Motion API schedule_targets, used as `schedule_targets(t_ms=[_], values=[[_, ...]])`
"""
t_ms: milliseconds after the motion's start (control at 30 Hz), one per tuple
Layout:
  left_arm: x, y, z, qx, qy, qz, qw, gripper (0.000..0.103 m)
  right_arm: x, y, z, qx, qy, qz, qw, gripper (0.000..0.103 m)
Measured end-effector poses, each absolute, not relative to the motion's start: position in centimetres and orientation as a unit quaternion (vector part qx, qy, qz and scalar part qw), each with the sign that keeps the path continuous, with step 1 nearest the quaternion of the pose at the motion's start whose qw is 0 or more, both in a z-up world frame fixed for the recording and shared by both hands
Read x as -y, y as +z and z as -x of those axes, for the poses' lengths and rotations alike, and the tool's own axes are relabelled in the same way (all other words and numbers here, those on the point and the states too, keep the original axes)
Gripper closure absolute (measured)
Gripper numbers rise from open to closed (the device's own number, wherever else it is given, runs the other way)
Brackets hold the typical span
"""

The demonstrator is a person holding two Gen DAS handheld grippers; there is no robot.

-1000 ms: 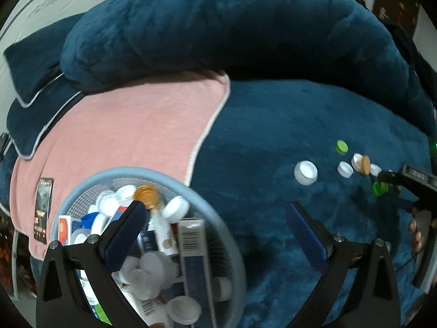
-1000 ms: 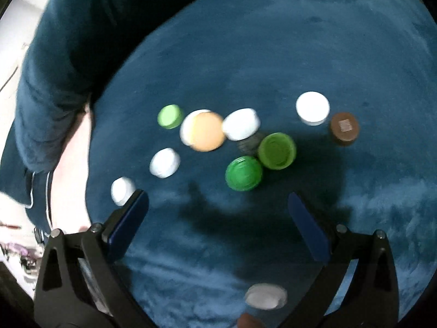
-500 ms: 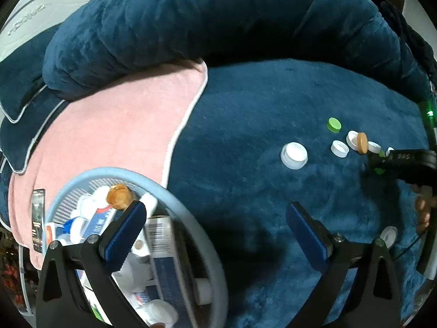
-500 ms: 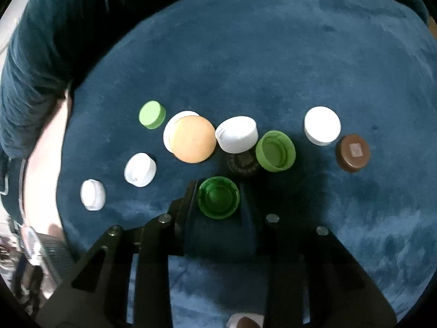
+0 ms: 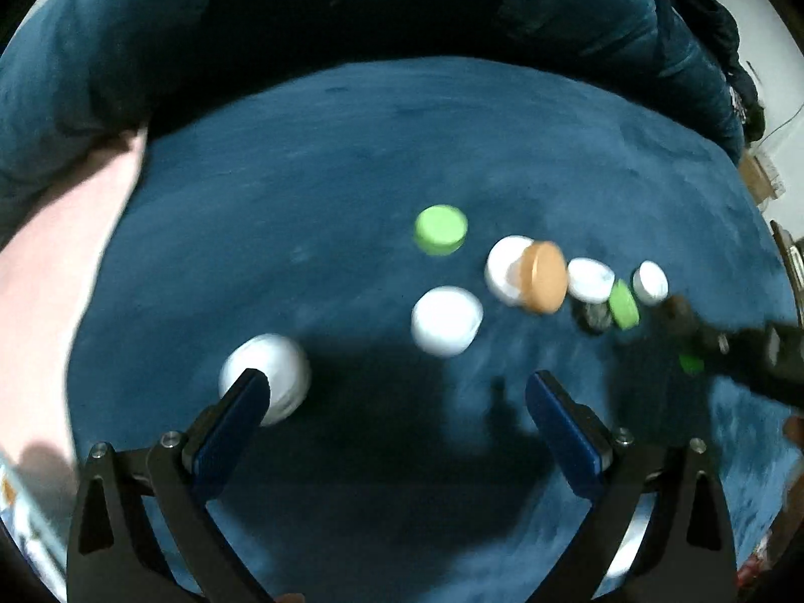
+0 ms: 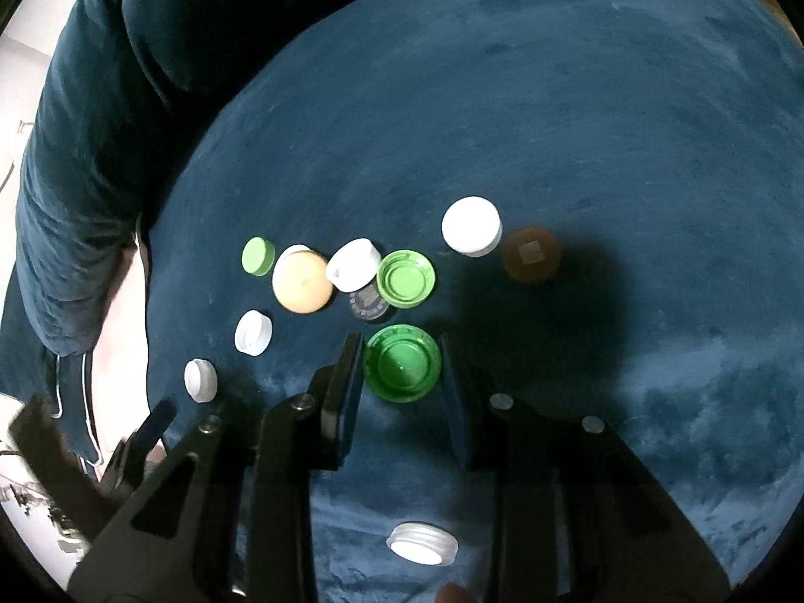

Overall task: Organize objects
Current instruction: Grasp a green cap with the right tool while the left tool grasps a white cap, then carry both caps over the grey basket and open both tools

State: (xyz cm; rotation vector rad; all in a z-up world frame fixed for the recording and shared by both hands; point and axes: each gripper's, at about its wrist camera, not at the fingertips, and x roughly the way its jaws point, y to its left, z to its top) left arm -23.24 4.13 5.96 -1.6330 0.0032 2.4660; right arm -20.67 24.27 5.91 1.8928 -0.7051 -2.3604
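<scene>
Several bottle caps lie on a dark blue plush cushion (image 6: 603, 100). My right gripper (image 6: 400, 352) is shut on a dark green cap (image 6: 402, 364), open side up, held between both pads. Just beyond it lie a light green cap (image 6: 406, 279), a grey cap (image 6: 367, 305), a white cap (image 6: 353, 264) and an orange cap (image 6: 301, 281). My left gripper (image 5: 394, 392) is open and empty above the cushion. A white cap (image 5: 269, 382) sits by its left fingertip and another white cap (image 5: 446, 320) lies ahead. The right gripper shows at the left wrist view's right edge (image 5: 703, 346).
A white cap (image 6: 471, 226) and a brown cap (image 6: 531, 254) lie further right. A clear-rimmed cap (image 6: 422, 544) lies near under my right gripper. A pink towel (image 5: 45, 271) covers the cushion's left side. A rolled blue cushion edge (image 5: 301, 25) rises behind.
My right gripper has closed on the dark green cap and holds it. My left gripper has swung right, away from the basket, toward the caps; the view is blurred by motion.
</scene>
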Motion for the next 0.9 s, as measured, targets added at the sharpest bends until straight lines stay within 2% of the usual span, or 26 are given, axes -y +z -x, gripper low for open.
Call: schedule_targets(t_ms=[133,167,200,267,600,900], values=[[-5.3,4.6,24.9,0.008,0.833,0.543,0.108,0.009,-24.2,6.0,20.8,0.224,-0.761,-0.609,0.020,0.072],[-5.5,4.3,25.1,0.012,0.831,0.544,0.115,0.020,-24.3,6.0,20.8,0.223,-0.762,-0.608,0.020,0.072],[-5.6,4.0,25.2,0.014,0.829,0.546,0.121,0.027,-24.2,6.0,20.8,0.221,-0.763,-0.607,0.022,0.072],[-5.8,3.4,25.3,0.005,0.825,0.551,0.127,0.069,-24.1,6.1,20.8,0.217,-0.765,-0.606,0.024,0.072],[-1.7,8.1,21.1,0.025,0.845,0.520,0.121,0.071,-22.7,7.3,20.4,0.219,-0.766,-0.602,0.041,0.072],[12.1,16.4,13.5,0.110,0.879,0.463,0.011,0.071,-12.0,11.5,18.3,0.174,-0.774,-0.590,0.149,0.072]])
